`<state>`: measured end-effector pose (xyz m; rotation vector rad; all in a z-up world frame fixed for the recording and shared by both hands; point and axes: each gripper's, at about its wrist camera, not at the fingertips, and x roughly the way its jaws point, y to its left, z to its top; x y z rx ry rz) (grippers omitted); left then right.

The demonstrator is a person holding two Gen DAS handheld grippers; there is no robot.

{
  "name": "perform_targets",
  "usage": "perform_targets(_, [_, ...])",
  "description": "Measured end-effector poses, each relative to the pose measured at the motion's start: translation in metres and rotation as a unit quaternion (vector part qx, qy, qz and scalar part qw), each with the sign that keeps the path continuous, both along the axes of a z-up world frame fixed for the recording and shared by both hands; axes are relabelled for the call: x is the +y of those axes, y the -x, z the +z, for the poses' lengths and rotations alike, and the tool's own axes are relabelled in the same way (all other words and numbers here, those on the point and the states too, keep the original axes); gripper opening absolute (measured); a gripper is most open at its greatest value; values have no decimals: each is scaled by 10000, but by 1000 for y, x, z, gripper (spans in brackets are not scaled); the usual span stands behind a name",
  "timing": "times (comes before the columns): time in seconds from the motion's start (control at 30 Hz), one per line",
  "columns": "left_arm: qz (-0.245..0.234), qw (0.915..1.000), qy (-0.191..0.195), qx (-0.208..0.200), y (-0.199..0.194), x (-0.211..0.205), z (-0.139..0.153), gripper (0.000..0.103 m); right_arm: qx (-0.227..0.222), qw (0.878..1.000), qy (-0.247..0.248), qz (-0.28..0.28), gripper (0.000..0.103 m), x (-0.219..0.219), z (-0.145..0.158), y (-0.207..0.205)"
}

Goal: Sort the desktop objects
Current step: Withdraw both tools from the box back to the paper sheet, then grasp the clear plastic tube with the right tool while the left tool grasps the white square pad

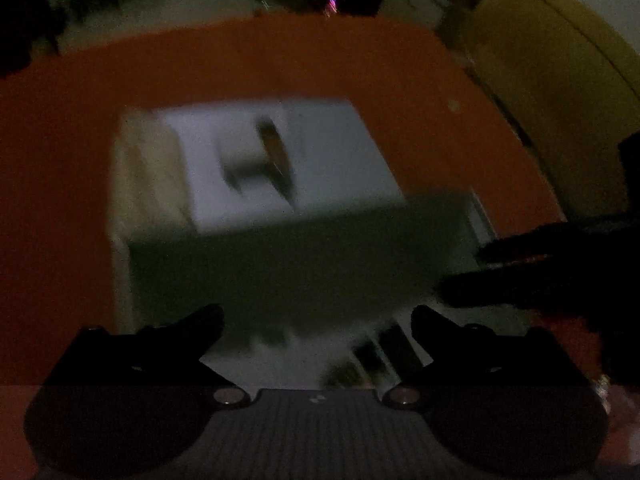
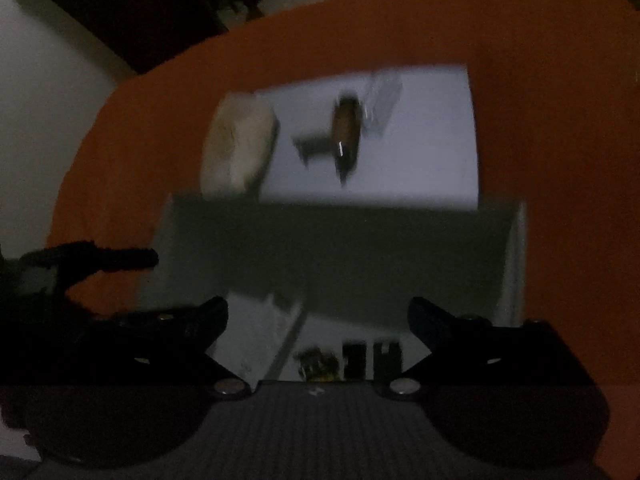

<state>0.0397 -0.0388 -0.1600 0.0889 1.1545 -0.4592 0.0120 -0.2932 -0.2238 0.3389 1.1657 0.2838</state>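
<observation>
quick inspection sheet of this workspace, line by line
surface: orange table, dim and blurred
job's things: white tray holding a brown cylindrical item, a beige lump at its left end; small dark items in a near compartment, too blurred to name
clutter: clear wrapper-like thing, unclear
grippers: left gripper and right gripper both open, jaws apart, holding nothing
cables: nothing seen
surroundings: yellow furniture beyond the table

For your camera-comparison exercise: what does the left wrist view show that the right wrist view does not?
Only the left wrist view shows the yellow cabinet beyond the table. Only the right wrist view shows a clear crumpled plastic piece beside the brown oblong object. Both show the orange table, the white open box, the brown object and a pale beige lump. Both grippers' jaws stand open.
</observation>
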Motion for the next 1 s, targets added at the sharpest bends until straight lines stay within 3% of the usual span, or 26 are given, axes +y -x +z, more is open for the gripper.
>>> perform_targets(0.13, [336, 9978, -370, -433, -52, 1, 10, 102, -433, 9985, 320, -56, 103, 3, 35, -40])
perform_targets(0.23, [923, 9932, -341, -623, -96, 0, -8, 102, -875, 9923, 816, -305, 103, 7, 34, -85])
perform_targets(0.3, [1471, 9871, -112, -619, -122, 1, -27, 102, -1040, 9874, 1054, -559, 103, 11, 18, -116])
perform_targets(0.4, [2084, 9754, 66, -715, -146, -3, -58, 102, -1035, 9838, 1039, -1035, 103, 10, -15, -158])
perform_targets(0.53, [2528, 9649, -36, -713, -167, -13, -91, 102, -603, 9814, 571, -1733, 103, -2, -65, -198])
perform_targets(0.67, [2400, 9663, -176, -917, -174, -27, -109, 102, -712, 9739, 697, -2040, 98, 2, -106, -207])
perform_targets(0.8, [2241, 9726, 132, -611, -176, -24, -121, 99, -402, 9764, 751, -1986, 70, 7, -136, -213])
perform_targets(0.93, [2250, 9717, -70, -712, -175, -25, -119, 89, -653, 9765, 1135, -1714, 70, 16, -129, -220])
perform_targets(1.0, [2350, 9702, 141, -570, -175, -20, -117, 88, -744, 9781, 1165, -1554, 70, 23, -127, -225])
